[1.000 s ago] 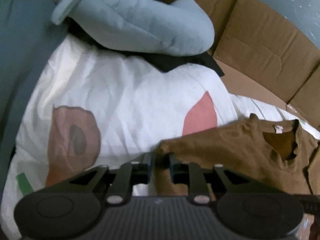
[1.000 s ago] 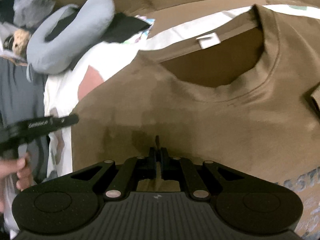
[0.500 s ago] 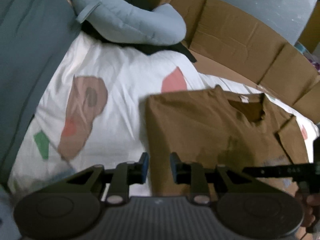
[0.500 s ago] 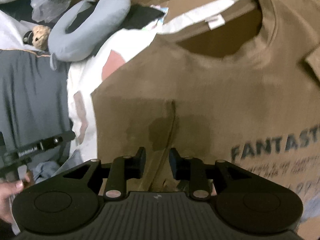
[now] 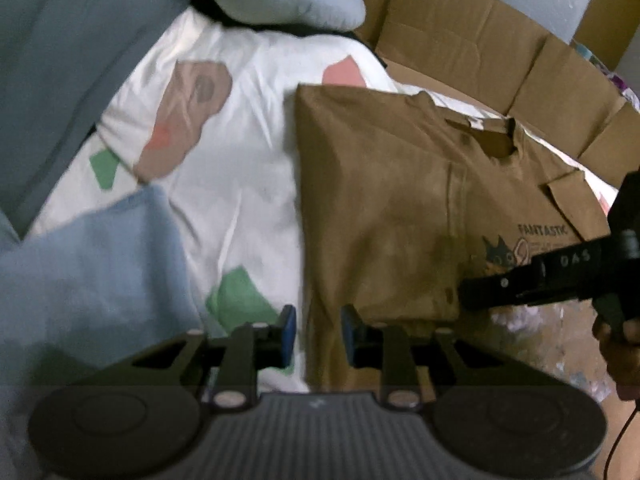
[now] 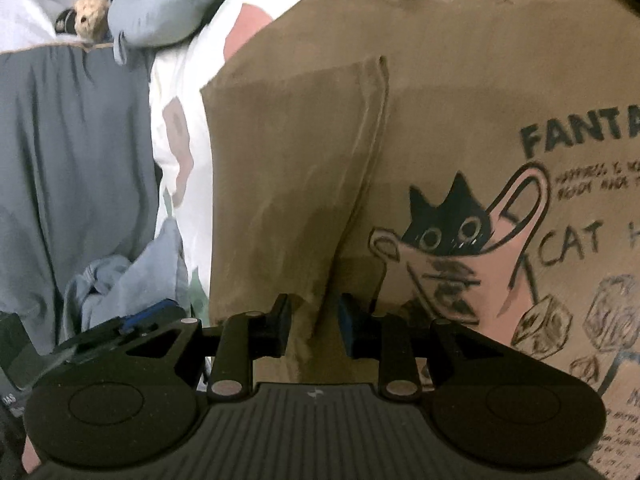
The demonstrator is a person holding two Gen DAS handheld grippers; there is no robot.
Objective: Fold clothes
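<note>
T-shirt (image 5: 384, 200) lies flat on the sheet (image 5: 248, 168), one side folded over. Our left gripper (image 5: 316, 330) hangs over its folded edge, fingers apart, empty; our right gripper (image 6: 313, 320), likewise parted, over the fold. Only the right view shows its cat print (image 6: 448, 236); only the left shows cardboard (image 5: 480, 52) beyond its collar.

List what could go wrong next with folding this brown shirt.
1. The shirt has its left side folded over, and both grippers, left and right, are open and holding nothing, so the loose flap could slide back open.
2. The light blue cloth lies close to the left gripper and might get pinched along with the shirt.
3. The other sleeve is not yet folded; a hasty grab may wrinkle the print.
</note>
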